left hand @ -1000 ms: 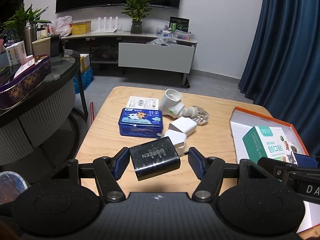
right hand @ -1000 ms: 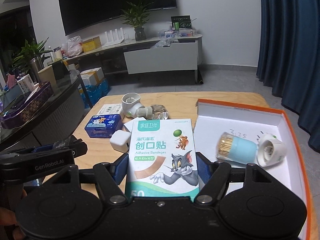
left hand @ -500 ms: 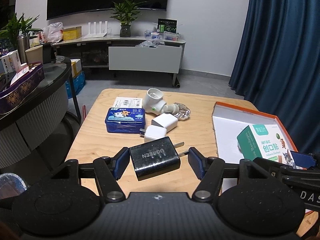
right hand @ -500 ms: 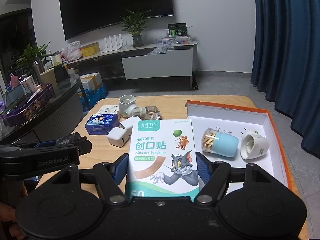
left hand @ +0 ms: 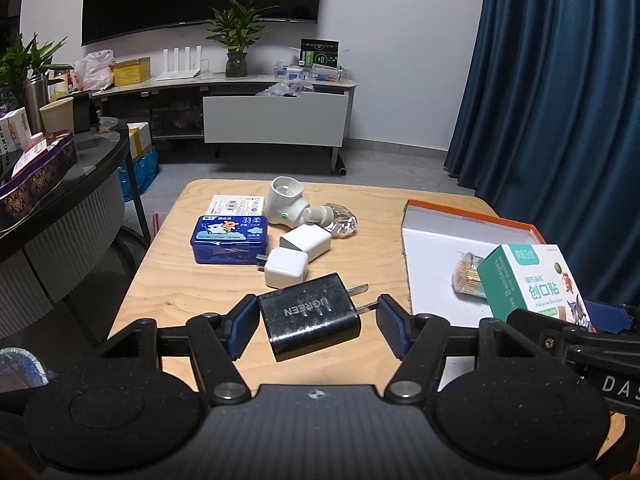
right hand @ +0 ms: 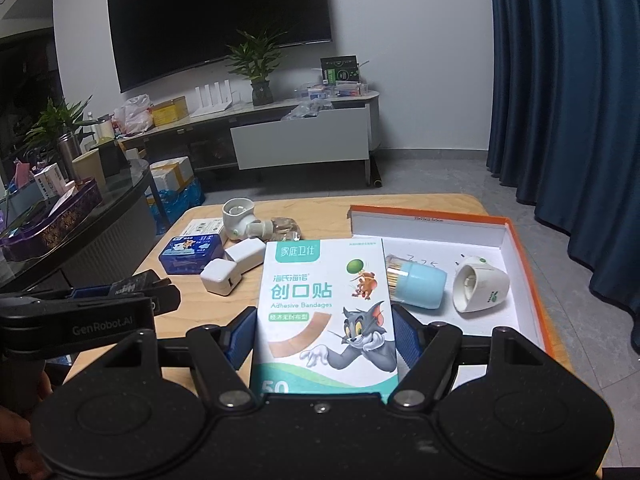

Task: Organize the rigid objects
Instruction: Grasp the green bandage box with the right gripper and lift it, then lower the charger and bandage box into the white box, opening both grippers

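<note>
My left gripper [left hand: 318, 326] is shut on a black UGREEN charger [left hand: 308, 316], pads on its body and prongs, held above the wooden table [left hand: 168, 280]. My right gripper [right hand: 323, 338] is shut on a box of adhesive bandages [right hand: 326, 308], held over the left part of the orange-rimmed white tray [right hand: 520, 240]; the box also shows in the left wrist view [left hand: 528, 284]. In the tray lie a blue toothpick jar [right hand: 418, 286] and a white plug-in device [right hand: 480, 288].
On the table lie a blue tin [left hand: 229, 238], two white chargers [left hand: 286, 266], a white plug-in vaporizer with a clear bottle [left hand: 288, 202] and a white card [left hand: 236, 204]. A dark round counter [left hand: 60, 200] stands to the left. A TV cabinet stands at the far wall.
Both grippers have drawn back and shifted a little, so the table and tray look farther away. Each grip is unchanged.
</note>
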Tool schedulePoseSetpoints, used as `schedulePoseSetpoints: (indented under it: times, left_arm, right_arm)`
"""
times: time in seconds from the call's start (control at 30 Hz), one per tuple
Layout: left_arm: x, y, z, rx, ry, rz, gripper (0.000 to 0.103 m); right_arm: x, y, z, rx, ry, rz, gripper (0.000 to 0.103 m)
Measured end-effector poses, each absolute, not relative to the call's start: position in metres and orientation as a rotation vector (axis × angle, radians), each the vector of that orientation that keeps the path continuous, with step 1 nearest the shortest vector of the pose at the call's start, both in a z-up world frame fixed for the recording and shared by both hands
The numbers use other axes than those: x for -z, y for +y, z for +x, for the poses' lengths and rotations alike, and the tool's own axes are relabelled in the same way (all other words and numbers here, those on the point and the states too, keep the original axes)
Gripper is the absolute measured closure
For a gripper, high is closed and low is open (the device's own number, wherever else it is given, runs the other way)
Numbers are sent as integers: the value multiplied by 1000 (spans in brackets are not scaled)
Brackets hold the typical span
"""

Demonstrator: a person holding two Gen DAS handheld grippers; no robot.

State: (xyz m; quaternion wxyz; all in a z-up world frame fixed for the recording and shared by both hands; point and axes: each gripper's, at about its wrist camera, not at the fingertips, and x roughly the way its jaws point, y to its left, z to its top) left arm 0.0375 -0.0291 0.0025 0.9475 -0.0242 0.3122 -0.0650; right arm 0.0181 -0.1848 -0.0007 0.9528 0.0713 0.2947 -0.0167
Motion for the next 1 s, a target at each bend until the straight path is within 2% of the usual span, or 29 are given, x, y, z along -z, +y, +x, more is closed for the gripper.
schedulePoseSetpoints:
  times: [1.0]
  left_arm:
    - [-8, -78, 28, 276, 643, -14, 38]
  right_arm:
    - [-4, -229, -13, 168, 561, 183, 20]
